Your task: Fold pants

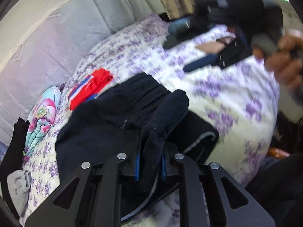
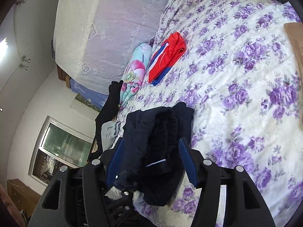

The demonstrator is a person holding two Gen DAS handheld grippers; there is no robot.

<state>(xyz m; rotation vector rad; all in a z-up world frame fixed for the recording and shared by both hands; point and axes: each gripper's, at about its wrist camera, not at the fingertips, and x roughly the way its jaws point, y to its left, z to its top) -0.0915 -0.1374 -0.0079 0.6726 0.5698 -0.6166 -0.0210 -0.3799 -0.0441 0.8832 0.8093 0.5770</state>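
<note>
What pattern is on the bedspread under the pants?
Purple roses on cream bedspread, clearest in the right wrist view.

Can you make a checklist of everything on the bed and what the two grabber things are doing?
Surface: bedspread with purple flowers, wrinkled.
Job's things: dark navy pants, bunched up.
Clutter: folded red, white and blue garment; floral bundle; grey cloth; black garment at the bed's edge.
Grippers: left gripper pinched shut on the pants; right gripper has thick pants folds between its blue pads, grip unclear.
Cables: nothing seen.
Surroundings: lace-covered headboard, window, wooden cabinet.
</note>
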